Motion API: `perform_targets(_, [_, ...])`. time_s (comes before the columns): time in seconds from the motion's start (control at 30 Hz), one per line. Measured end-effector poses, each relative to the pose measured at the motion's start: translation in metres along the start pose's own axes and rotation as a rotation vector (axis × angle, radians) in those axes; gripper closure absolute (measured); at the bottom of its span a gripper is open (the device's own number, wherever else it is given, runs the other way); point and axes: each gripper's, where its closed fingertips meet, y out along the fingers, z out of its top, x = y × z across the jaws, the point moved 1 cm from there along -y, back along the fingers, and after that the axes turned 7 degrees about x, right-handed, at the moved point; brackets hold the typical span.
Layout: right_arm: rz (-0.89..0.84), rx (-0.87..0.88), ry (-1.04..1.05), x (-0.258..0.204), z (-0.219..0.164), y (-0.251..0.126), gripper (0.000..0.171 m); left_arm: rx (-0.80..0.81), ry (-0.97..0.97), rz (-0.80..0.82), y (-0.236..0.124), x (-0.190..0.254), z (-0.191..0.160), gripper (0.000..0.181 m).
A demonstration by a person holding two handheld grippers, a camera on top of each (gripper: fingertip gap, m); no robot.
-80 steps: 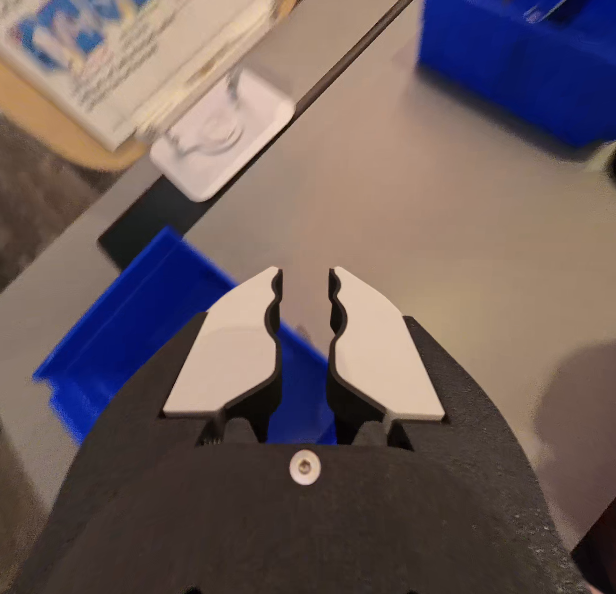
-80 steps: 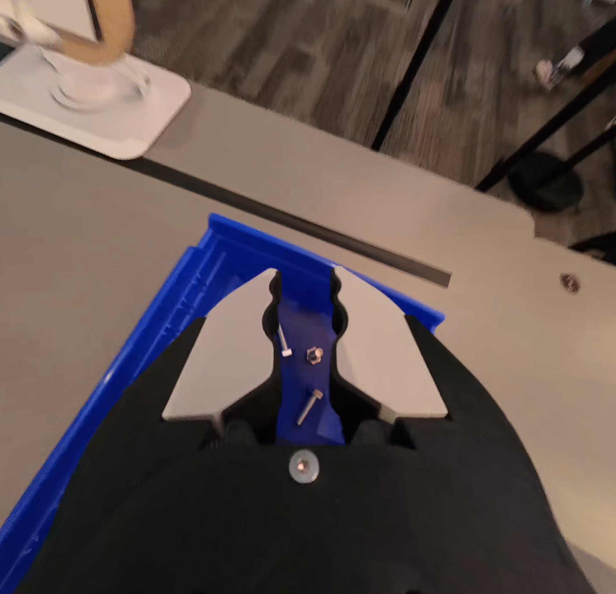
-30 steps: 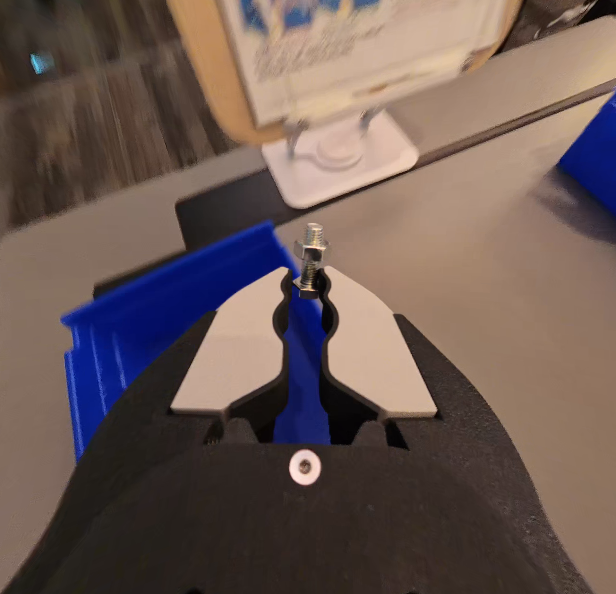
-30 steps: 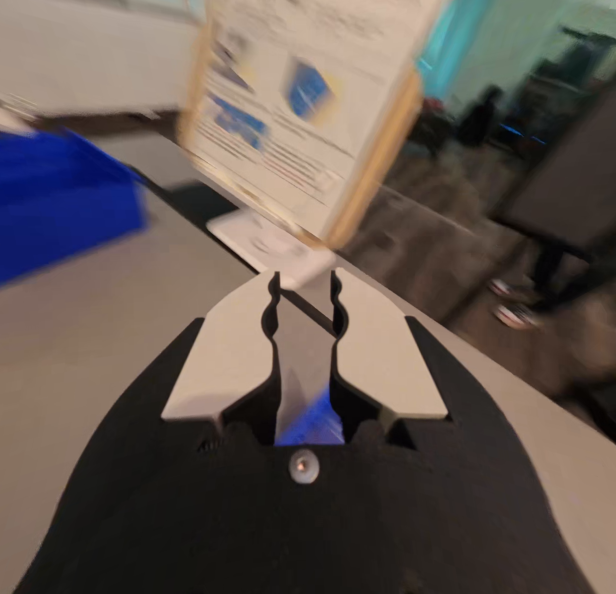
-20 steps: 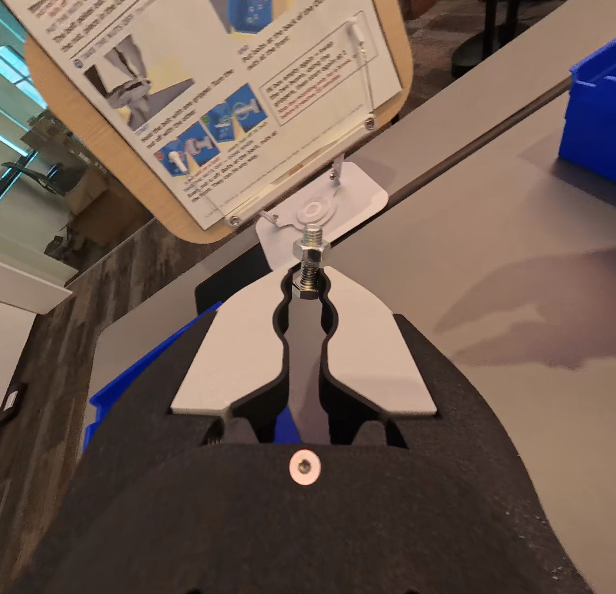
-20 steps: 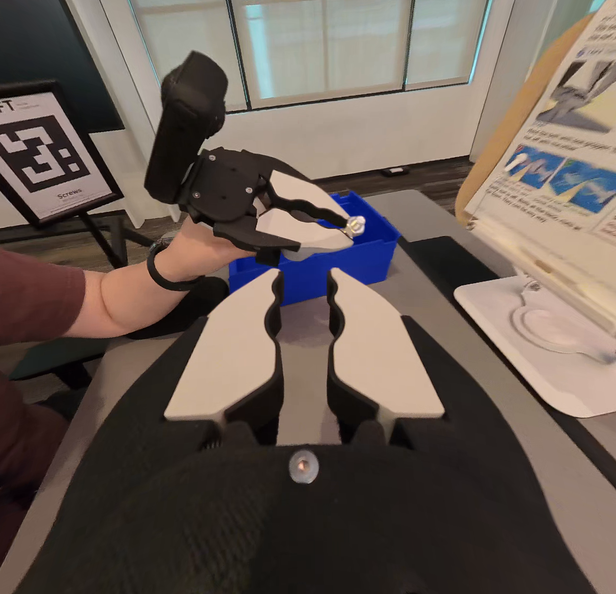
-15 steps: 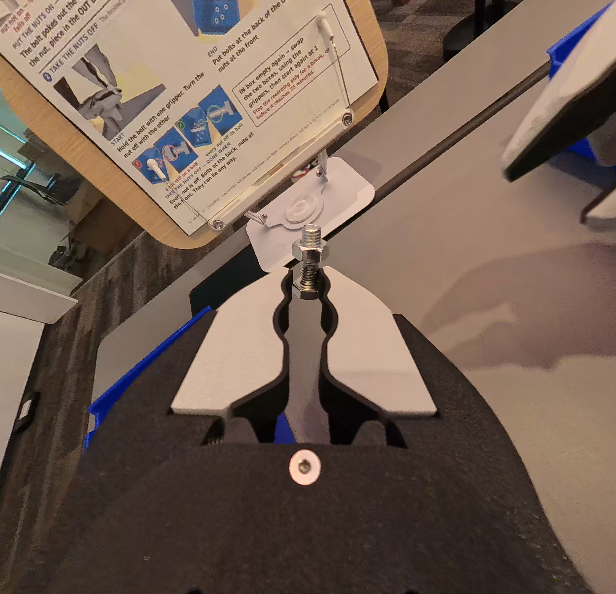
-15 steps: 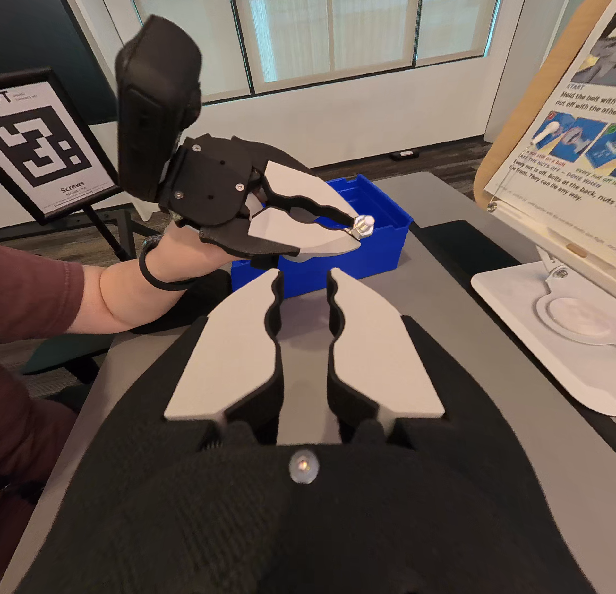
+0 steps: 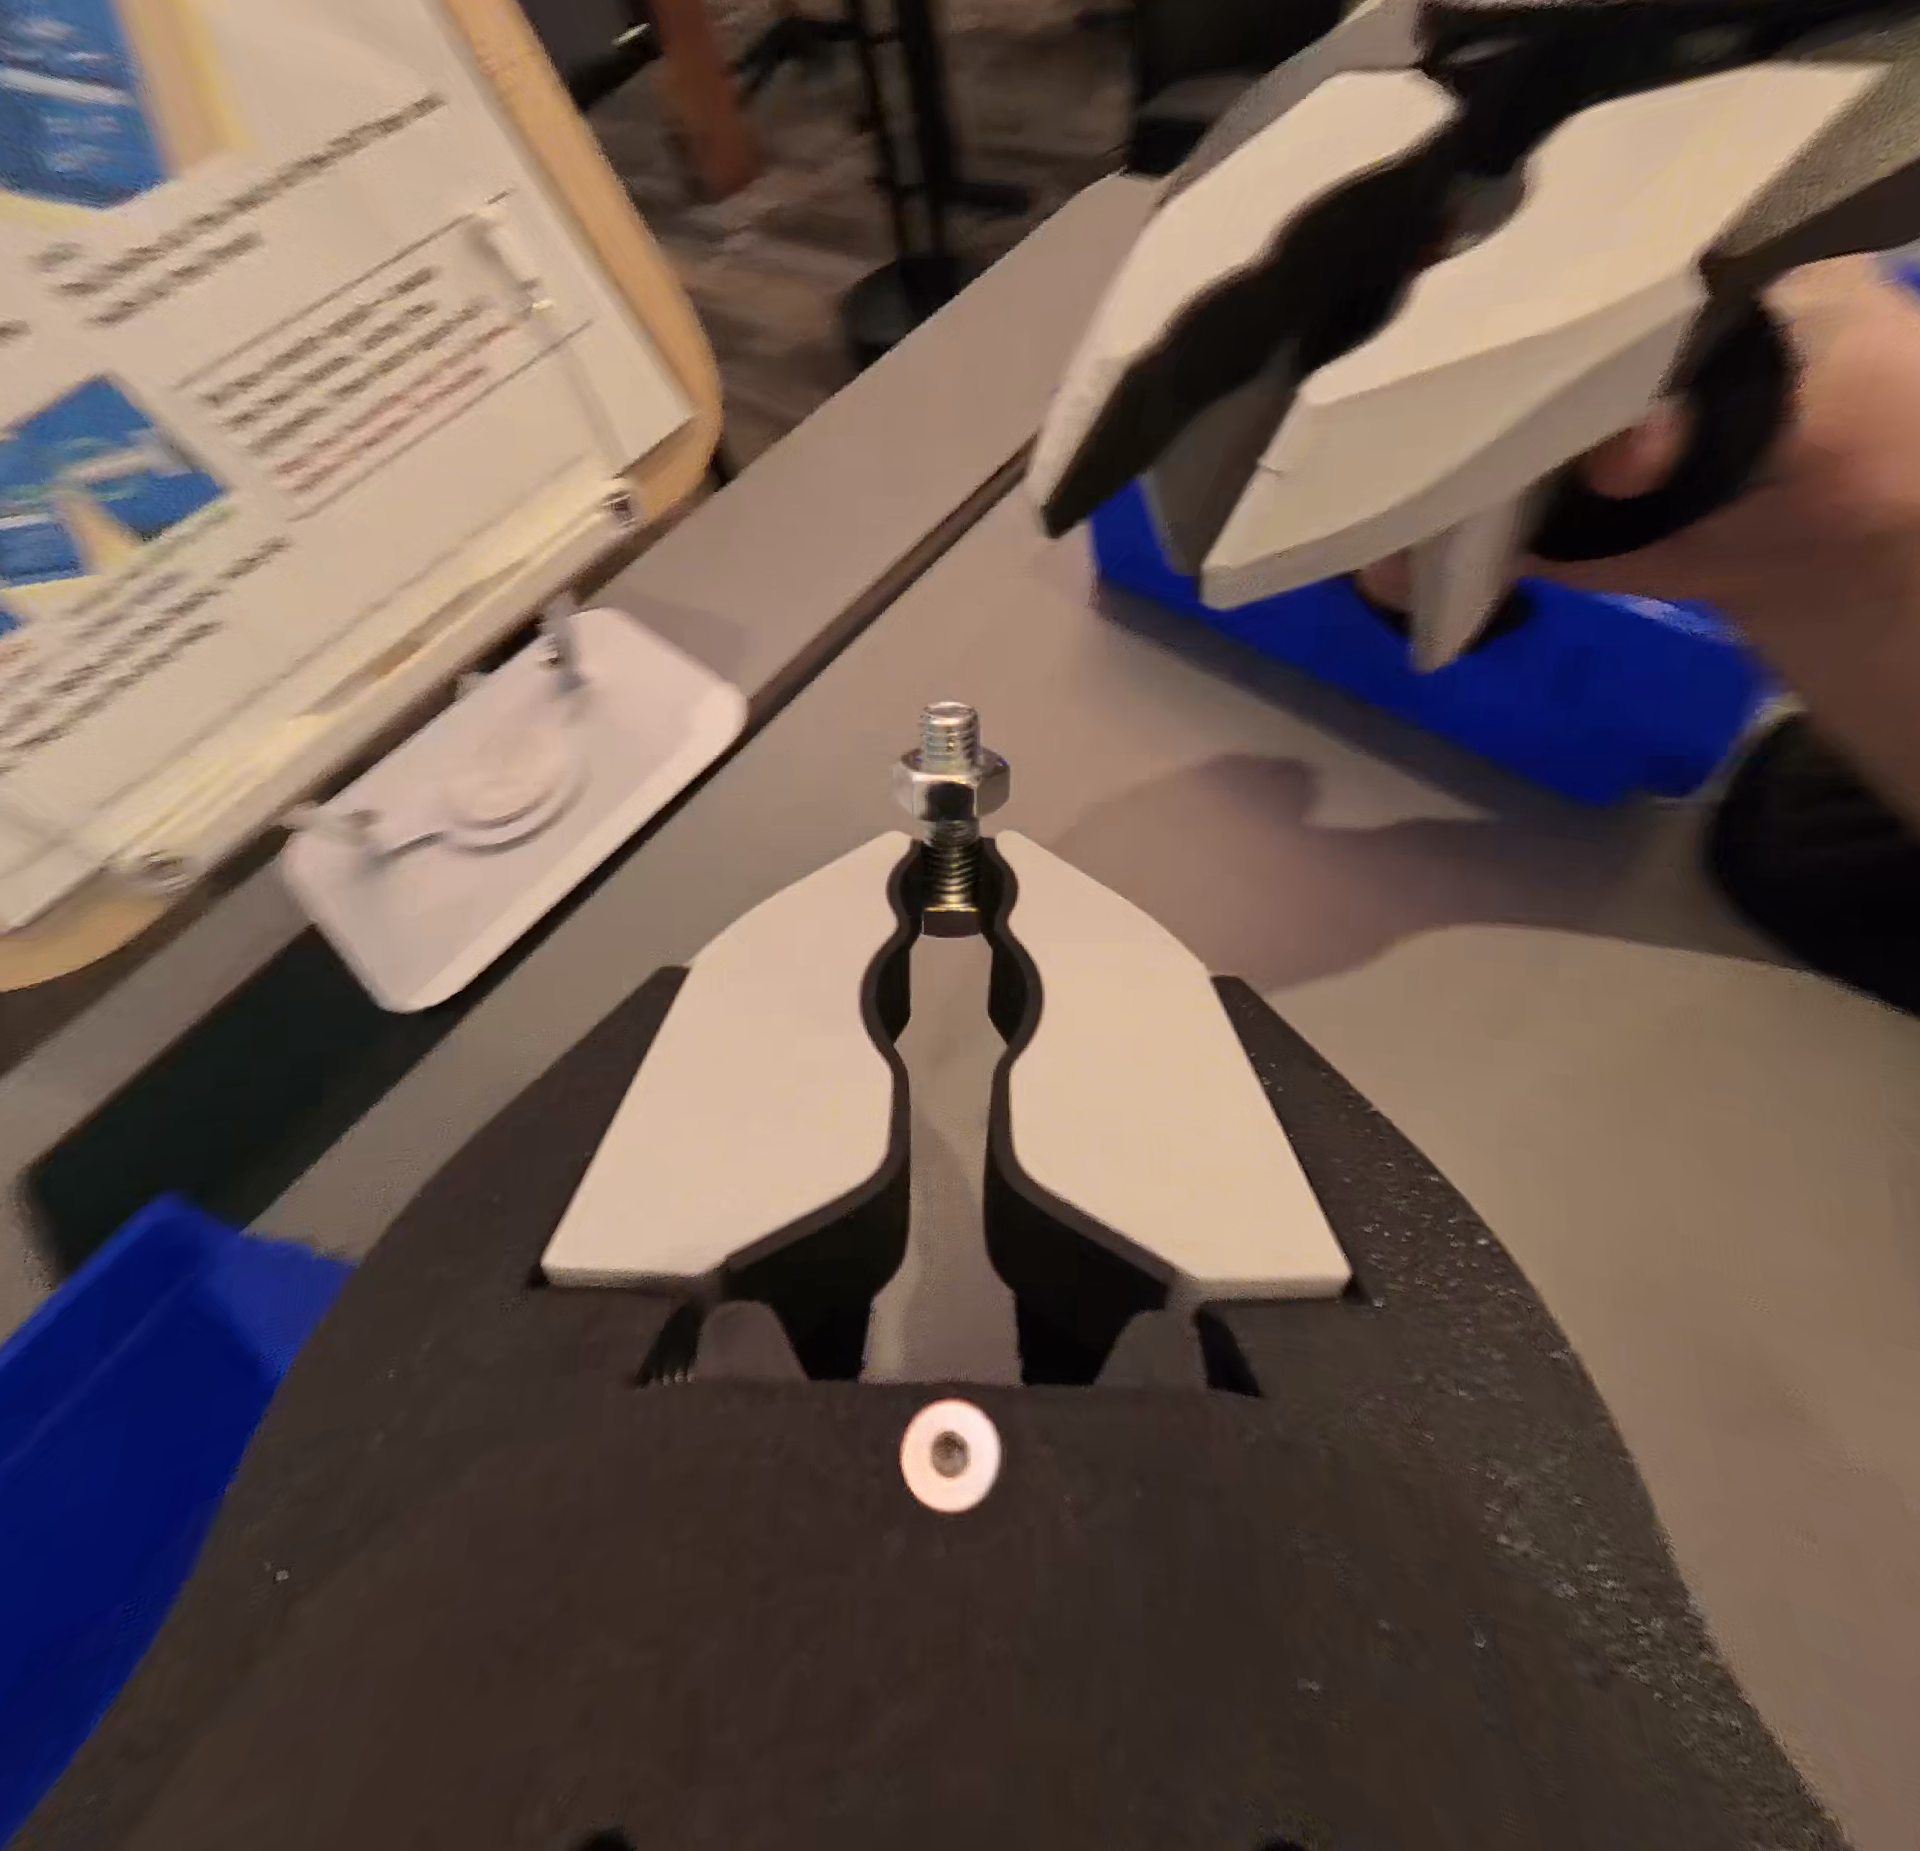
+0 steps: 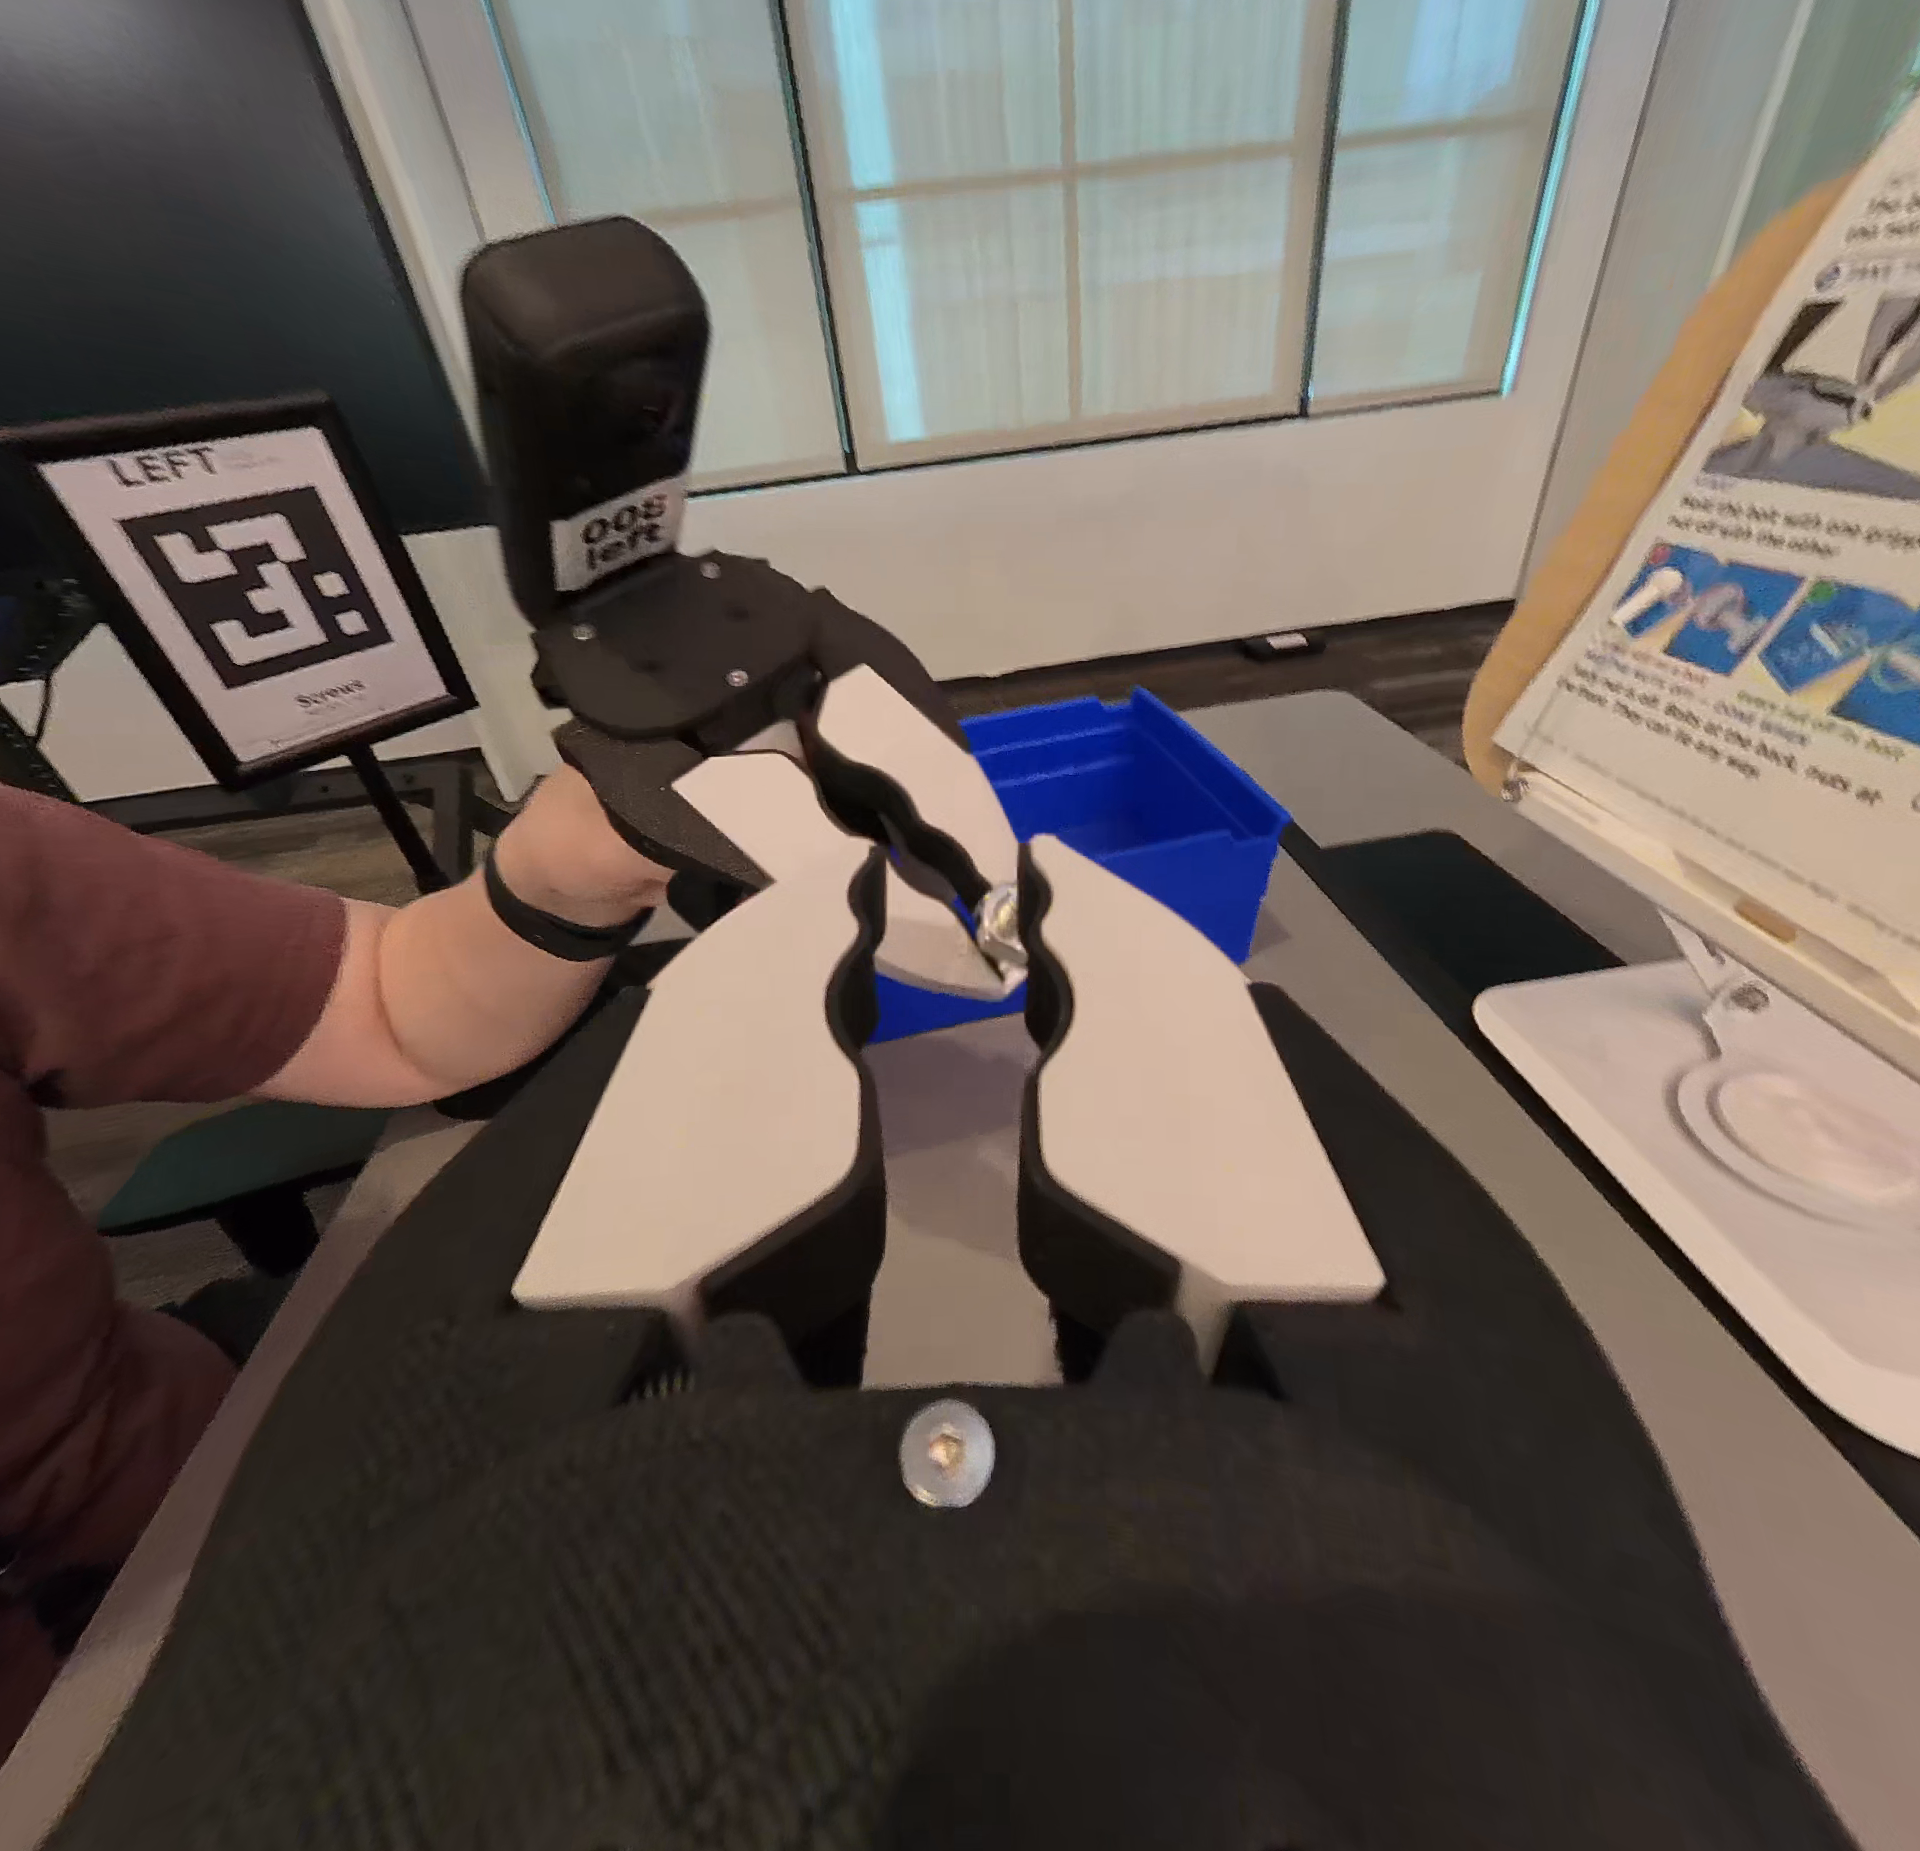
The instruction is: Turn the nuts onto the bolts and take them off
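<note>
left gripper (image 9: 948,866) is clamping the bolt (image 9: 945,892) by its head, nut (image 9: 950,781) sitting near the tip | right gripper (image 10: 951,871) is hanging spread, fingers either side of the nut, not closed on it

Ahead of you the grey table (image 10: 1382,773) carries a blue bin (image 10: 1132,814), open side up, near its far edge. A second blue bin (image 9: 1558,679) sits across the table in the left wrist view, and a third blue corner (image 9: 114,1386) shows at that view's lower left. To your right an instruction sheet (image 10: 1766,596) leans on a wooden board (image 10: 1538,596), held by a white stand (image 10: 1704,1126). Beyond the table you see a framed marker sign (image 10: 249,586) on a black easel and a paned window (image 10: 1039,180).
</note>
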Motion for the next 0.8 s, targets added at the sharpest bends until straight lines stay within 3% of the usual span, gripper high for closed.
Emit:
perform_targets(0.1, [0.057, 0.016, 0.009, -0.008, 0.004, -0.001, 0.147, 0.069, -0.024, -0.104, -0.004, 0.017, 0.013, 0.172])
perform_targets(0.5, [0.127, 0.002, 0.056, -0.015, -0.003, 0.003, 0.161, 0.132, -0.01, -0.199, -0.014, 0.036, 0.028, 0.172])
perform_targets(0.53, [0.115, 0.0, 0.061, -0.014, -0.003, 0.002, 0.161, 0.138, 0.005, -0.199, -0.015, 0.035, 0.029, 0.17])
perform_targets(0.67, [0.101, 0.01, 0.023, -0.017, 0.007, -0.002, 0.161, 0.113, 0.044, -0.173, -0.018, 0.03, 0.026, 0.13])
perform_targets(0.8, [0.102, 0.001, -0.029, -0.024, 0.01, -0.002, 0.161, 0.151, 0.052, -0.217, -0.012, 0.043, 0.029, 0.141])
